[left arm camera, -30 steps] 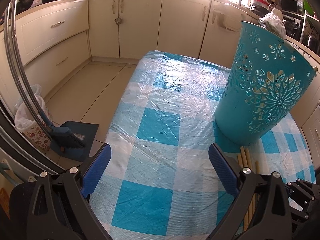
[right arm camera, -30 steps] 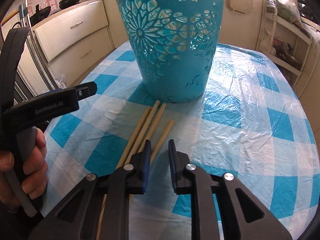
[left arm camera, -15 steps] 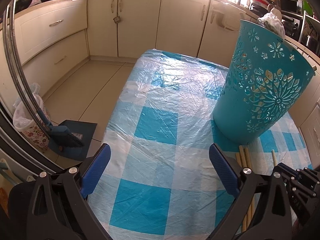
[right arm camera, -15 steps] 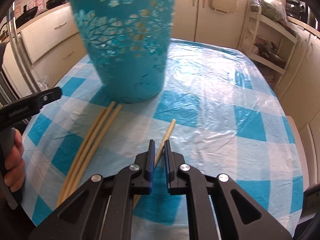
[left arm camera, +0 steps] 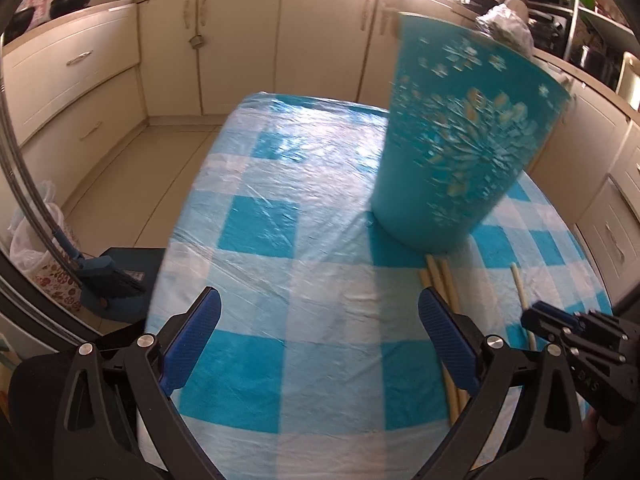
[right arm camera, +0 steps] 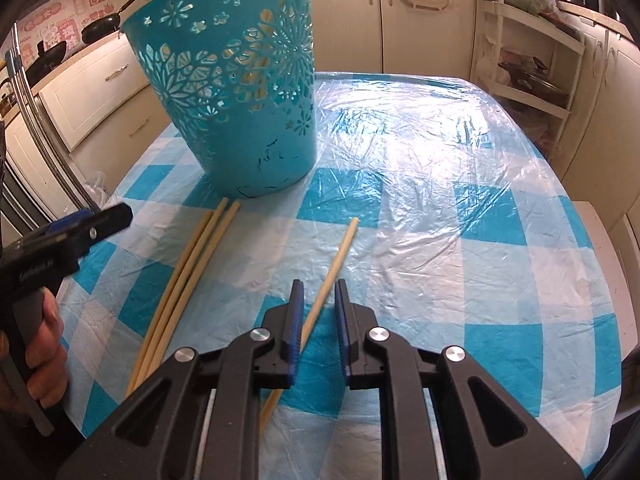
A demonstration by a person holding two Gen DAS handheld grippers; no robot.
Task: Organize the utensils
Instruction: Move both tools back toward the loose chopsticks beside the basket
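Note:
A teal perforated basket (right arm camera: 236,104) stands upright on the blue checked table; it also shows blurred in the left wrist view (left arm camera: 460,140). Three long wooden chopsticks (right arm camera: 188,268) lie together in front of it, also seen in the left wrist view (left arm camera: 440,276). A single chopstick (right arm camera: 336,256) lies apart to their right, on the cloth. My right gripper (right arm camera: 319,292) is low over the table, its narrowly open jaws either side of this chopstick without gripping it. My left gripper (left arm camera: 320,316) is wide open and empty above the table's left part.
The table (right arm camera: 460,208) is covered in crinkled plastic film. Cream kitchen cabinets (left arm camera: 240,40) surround it. A broom and dustpan (left arm camera: 112,280) and a bagged bin (left arm camera: 28,240) stand on the floor at left. A shelf rack (right arm camera: 532,64) is at the back right.
My right gripper has shifted right, away from the three chopsticks, to the single chopstick, and its jaws have opened a little. My left gripper has drifted slightly; the basket stays put.

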